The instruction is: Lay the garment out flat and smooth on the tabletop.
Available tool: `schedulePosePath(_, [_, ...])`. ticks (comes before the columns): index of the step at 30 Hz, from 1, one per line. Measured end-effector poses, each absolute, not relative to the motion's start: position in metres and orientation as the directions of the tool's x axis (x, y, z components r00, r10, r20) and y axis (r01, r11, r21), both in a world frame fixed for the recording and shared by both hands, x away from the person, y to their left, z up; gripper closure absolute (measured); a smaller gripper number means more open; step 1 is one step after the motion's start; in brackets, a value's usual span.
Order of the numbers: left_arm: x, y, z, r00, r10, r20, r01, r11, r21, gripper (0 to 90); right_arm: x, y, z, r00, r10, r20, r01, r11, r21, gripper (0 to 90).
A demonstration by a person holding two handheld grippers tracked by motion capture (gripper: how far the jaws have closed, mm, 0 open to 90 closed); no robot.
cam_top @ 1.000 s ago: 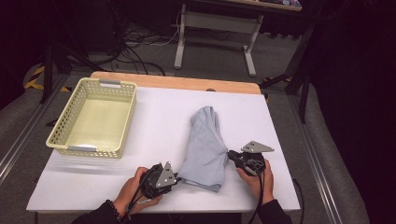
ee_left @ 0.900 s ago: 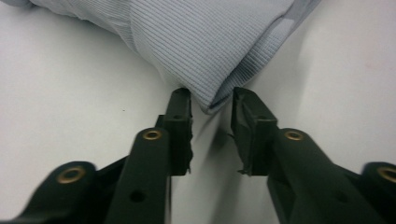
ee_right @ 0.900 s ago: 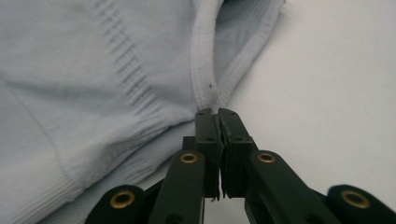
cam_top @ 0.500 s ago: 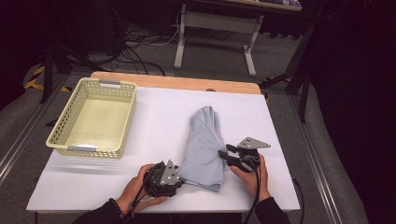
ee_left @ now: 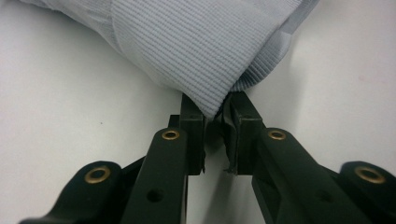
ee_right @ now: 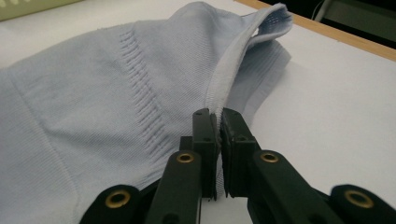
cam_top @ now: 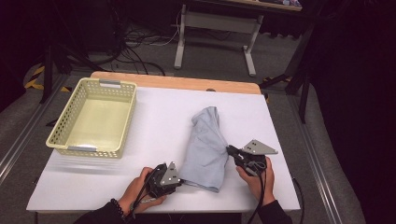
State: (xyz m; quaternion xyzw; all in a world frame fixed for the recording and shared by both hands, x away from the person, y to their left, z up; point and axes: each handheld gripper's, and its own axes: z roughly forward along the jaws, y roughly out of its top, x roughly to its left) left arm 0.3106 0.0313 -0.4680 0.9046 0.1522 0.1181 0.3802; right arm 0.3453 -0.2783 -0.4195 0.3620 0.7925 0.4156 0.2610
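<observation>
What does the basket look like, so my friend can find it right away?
Start at the white table and go to its far left side. There sits the basket, pale yellow plastic, box-shaped, with rows of little holes in its walls. It is the hard, hollow thing; the light blue cloth beside it lies soft and crumpled.

A pale yellow plastic basket point(cam_top: 92, 117) with perforated walls sits on the left part of the white table point(cam_top: 159, 116), its inside bare. A strip of wooden edge point(cam_top: 187, 84) runs along the table's far side. Beyond it, on the dark grey floor, stand the white legs of a desk frame point(cam_top: 215, 35), with black cables point(cam_top: 140, 39) lying loose to their left.
</observation>
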Motion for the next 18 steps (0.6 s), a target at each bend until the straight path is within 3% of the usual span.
schedulePosePath(11, [0.311, 0.032, -0.468, 0.930, 0.357, 0.092, 0.184, -0.666, 0.723, 82.8, 0.356, -0.280, -0.443, -0.603, 0.795, -0.067, 0.487, 0.433, 0.759, 83.5])
schedulePosePath(16, [0.311, 0.032, -0.467, 0.929, 0.354, 0.108, 0.172, -0.672, 0.721, 84.3, 0.357, -0.283, -0.445, -0.603, 0.797, -0.044, 0.502, 0.422, 0.755, 76.9])
schedulePosePath(18, [0.311, 0.032, -0.467, 0.928, 0.354, 0.113, 0.170, -0.675, 0.718, 84.6, 0.356, -0.284, -0.443, -0.601, 0.798, -0.028, 0.501, 0.404, 0.765, 69.5])
